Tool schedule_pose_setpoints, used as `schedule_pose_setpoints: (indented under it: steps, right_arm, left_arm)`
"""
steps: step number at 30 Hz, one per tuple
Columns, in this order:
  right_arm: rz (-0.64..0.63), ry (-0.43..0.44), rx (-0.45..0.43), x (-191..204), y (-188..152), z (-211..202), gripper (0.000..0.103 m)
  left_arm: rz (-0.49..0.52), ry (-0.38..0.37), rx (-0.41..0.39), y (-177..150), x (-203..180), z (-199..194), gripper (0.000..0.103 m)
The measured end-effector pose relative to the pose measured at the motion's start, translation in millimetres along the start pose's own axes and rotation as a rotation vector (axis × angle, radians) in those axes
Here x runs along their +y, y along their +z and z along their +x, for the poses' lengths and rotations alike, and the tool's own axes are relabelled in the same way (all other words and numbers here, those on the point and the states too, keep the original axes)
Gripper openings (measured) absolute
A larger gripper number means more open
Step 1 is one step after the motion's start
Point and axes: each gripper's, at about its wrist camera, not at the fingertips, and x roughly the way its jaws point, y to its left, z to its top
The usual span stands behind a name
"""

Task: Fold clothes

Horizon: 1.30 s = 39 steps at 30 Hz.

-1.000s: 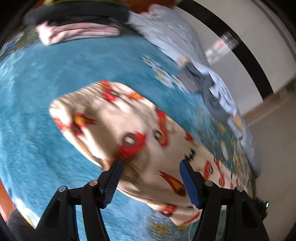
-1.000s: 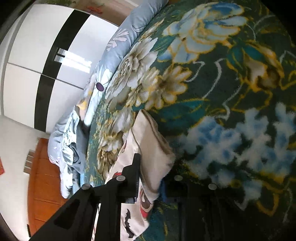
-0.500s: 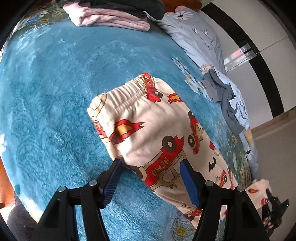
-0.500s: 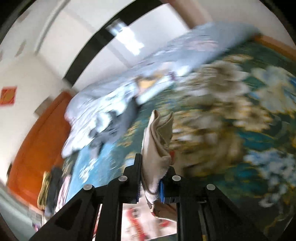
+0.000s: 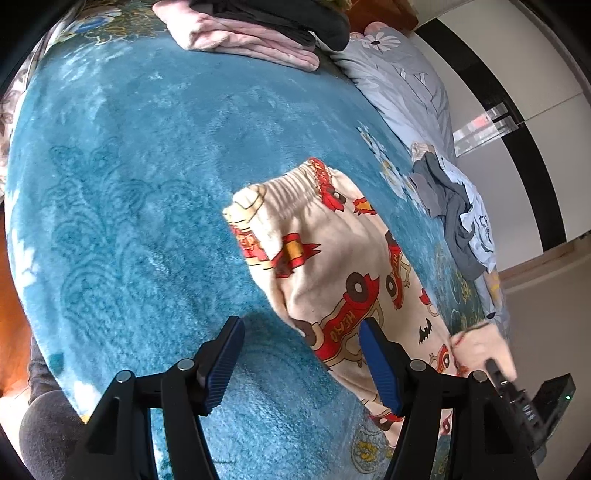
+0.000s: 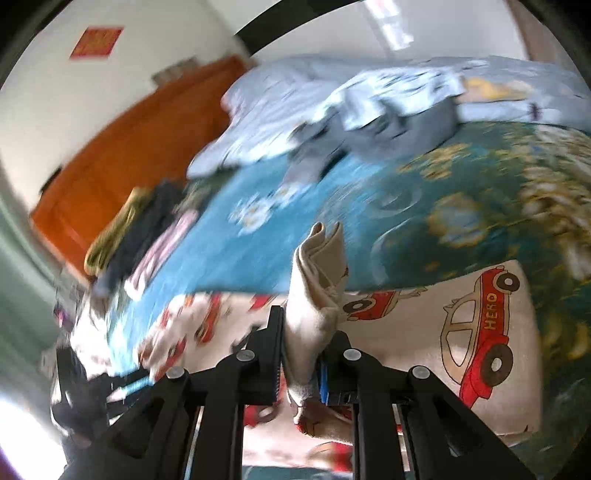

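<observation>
Pants (image 5: 332, 273): lying flat on the teal blanket (image 5: 147, 184) of the bed, waistband far, legs trailing toward the near right.
Right gripper (image 6: 301, 354): clamping tight on a bunched cream leg end, lifting it clear of the blanket.
Left gripper (image 5: 299, 358): gaping wide, gripping nothing, hovering over the garment's near edge.
Long axis: running from the waistband diagonally toward the right gripper, so probably folding hem toward waistband.
Nearer side: left gripper sitting closer to the mid-leg; right already holding the hem.
Other clothes: folded stack (image 5: 258, 33) lying at the far end; grey heap (image 5: 447, 206) sitting well apart.
Hard to make out: right view smearing with motion; second leg end hiding under the pinched fabric.
</observation>
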Motion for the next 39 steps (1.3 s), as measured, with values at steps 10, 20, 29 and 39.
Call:
schedule_pose_setpoints:
  steps: [10,20,29,39]
  right_arm:
    - [-0.067,-0.021,0.13,28.0,-35.1,40.1,0.028]
    - [-0.068,0.122,0.199,30.4,-43.5,43.1,0.055]
    - [0.164,0.087,0.01,-36.0,-17.0,-13.3,0.055]
    - [0.33,0.045,-0.031,-102.5,-32.4,-54.7,0.055]
  left_arm:
    - [0.014,-0.006,-0.005,-3.5,0.6,-7.2,0.069]
    - [0.085,-0.032,-0.017,-7.8,-26.8,-18.0,0.069]
    - [0.242,-0.174,0.161,-38.0,-107.3,21.7,0.07]
    - [0.355,-0.192,0.297,-70.7,-157.8,68.0,0.07]
